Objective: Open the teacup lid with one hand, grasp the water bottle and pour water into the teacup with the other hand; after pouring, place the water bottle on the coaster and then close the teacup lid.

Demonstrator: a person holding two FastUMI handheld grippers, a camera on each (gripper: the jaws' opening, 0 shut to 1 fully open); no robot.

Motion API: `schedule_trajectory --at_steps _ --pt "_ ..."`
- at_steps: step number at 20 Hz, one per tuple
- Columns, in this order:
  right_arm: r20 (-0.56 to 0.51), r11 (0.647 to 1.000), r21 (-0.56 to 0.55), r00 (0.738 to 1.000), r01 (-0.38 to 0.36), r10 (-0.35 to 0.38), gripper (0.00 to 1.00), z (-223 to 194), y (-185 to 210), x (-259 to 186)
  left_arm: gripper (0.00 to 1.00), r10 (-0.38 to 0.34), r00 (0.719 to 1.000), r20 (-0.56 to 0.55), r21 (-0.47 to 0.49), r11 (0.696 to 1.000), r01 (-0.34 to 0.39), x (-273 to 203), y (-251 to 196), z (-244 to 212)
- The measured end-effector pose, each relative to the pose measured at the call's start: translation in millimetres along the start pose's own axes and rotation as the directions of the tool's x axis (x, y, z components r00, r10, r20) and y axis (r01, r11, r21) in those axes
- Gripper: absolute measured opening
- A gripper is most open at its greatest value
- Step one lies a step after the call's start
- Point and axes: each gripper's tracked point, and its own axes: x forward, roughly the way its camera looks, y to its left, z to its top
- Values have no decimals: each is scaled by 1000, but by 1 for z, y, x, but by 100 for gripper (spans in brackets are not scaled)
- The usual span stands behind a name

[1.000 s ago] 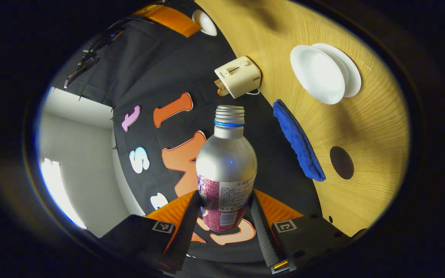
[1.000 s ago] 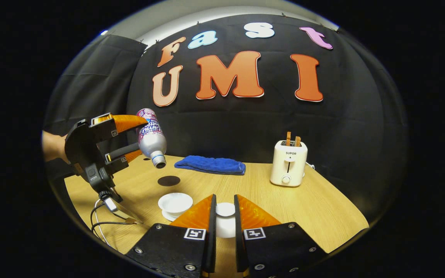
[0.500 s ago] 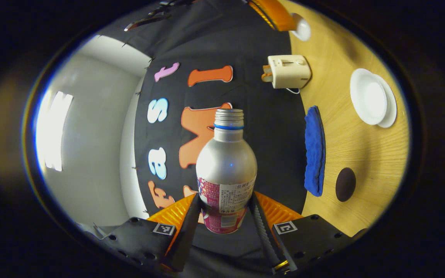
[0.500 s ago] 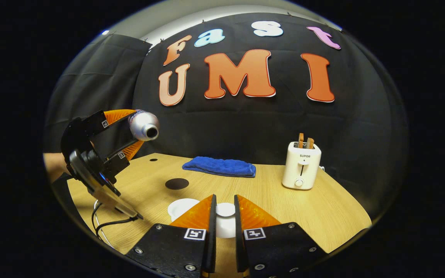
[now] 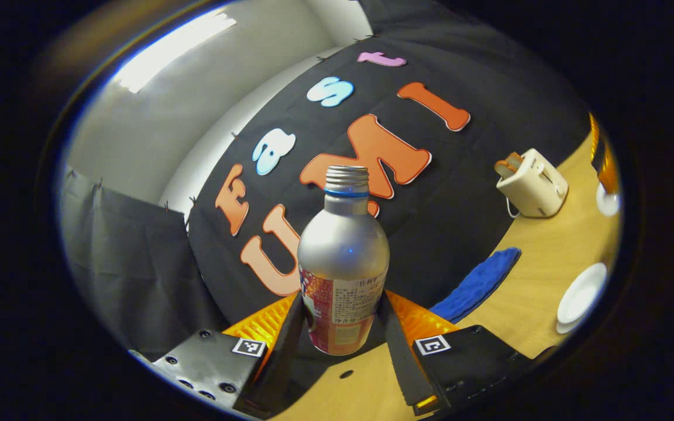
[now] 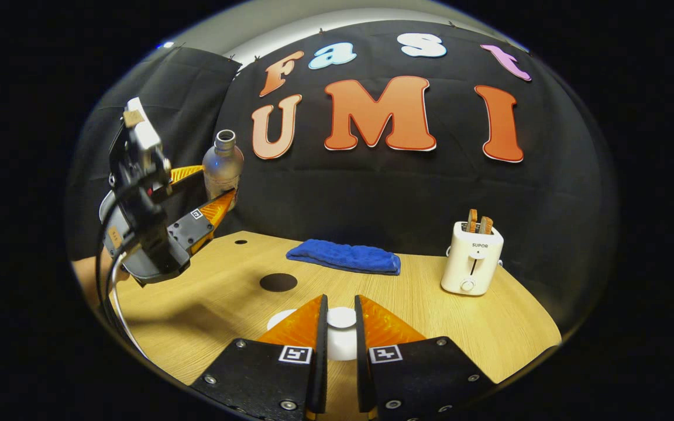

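Water bottle upright and uncapped, clamped low on its label between the two fingers of the left gripper, held in the air at the left of the table, well above the wood. Lid pinched between the nearly closed fingers of the right gripper, raised, with the white rim of the teacup just behind and left of the fingers. Coaster, a dark round disc, bare on the table between teacup and blue cloth; toaster well apart at the right. Step in hand, by judgement: bottle to coaster. To be done well: bottle kept vertical, carried over the disc, lowered straight until the base sits flat and centred, fingers opened only once the weight rests. Main risk: a tall, narrow bottle tipping if released tilted or off-centre. Lid best held clear of the teacup meanwhile.
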Motion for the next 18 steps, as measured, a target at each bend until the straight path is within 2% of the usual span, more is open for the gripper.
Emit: schedule_trajectory --at_steps 2,4,7,8,9,12,13,14,17,18 --pt "-3 1000 2 1000 -3 3 22 0 2 2 77 -30 998 -55 -134 991 22 4 -9 -16" --pt "-8 1000 0 1000 -5 5 22 0 3 6 77 -54 992 -110 -252 967 25 6 -11 -29" --pt "-23 1000 -6 1000 -5 5 22 -3 6 13 82 -100 980 -174 -406 914 21 17 -19 -53" --pt "-26 1000 -10 1000 -6 6 22 -3 7 15 77 -126 974 -190 -455 890 26 23 -24 -59" --pt "-30 1000 -15 1000 -9 8 22 -3 8 17 77 -155 967 -201 -502 864 34 25 -30 -65" --pt "-33 1000 -28 999 -2 1 22 -1 10 24 77 -213 947 -242 -584 811 33 33 -45 -84" --pt "-34 999 -32 999 -4 3 21 -3 12 26 81 -231 940 -249 -602 797 36 36 -50 -90" --pt "-38 1000 -31 999 -7 6 21 -4 13 28 78 -248 934 -256 -621 783 38 38 -57 -95" --pt "-67 1000 -18 998 -2 1 21 -12 12 35 77 -323 900 -292 -656 753 57 35 -85 -117" --pt "-73 1000 -14 997 -1 0 21 -13 11 36 74 -338 893 -298 -666 744 59 36 -89 -124"
